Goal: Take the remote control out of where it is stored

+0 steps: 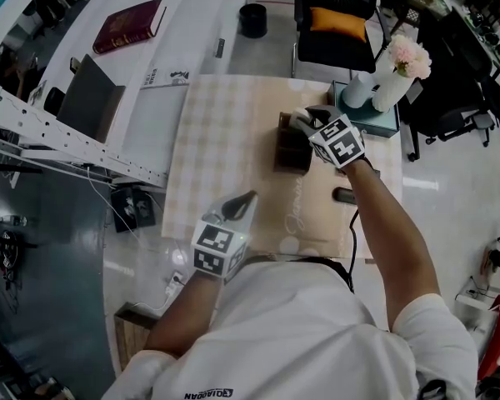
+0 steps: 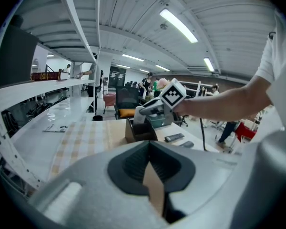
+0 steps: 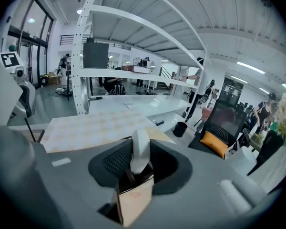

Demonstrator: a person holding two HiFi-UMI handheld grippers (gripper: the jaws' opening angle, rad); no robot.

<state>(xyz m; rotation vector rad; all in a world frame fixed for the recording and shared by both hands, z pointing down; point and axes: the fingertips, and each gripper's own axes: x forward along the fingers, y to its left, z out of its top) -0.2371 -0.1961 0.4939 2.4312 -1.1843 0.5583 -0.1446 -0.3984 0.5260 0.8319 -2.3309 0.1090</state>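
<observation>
A dark brown holder (image 1: 290,152) stands on the checked tablecloth (image 1: 225,132). My right gripper (image 1: 304,123) reaches over its top. In the right gripper view a white remote control (image 3: 139,156) stands upright in the holder (image 3: 133,199), and my right gripper (image 3: 140,144) is shut on the remote's upper end, a pad against each side. My left gripper (image 1: 240,205) rests low over the near part of the table, apart from the holder, with its jaws shut and nothing in them. From the left gripper view (image 2: 149,144) I see the holder (image 2: 140,131) with the right gripper (image 2: 150,109) above it.
A dark remote (image 1: 344,195) lies on the table right of the holder. A white vase with pink flowers (image 1: 379,90) stands on a teal box (image 1: 375,122) at the far right corner. A white shelf rack (image 1: 58,132) runs along the left. An office chair (image 1: 337,23) and a black bin (image 1: 252,19) are beyond the table.
</observation>
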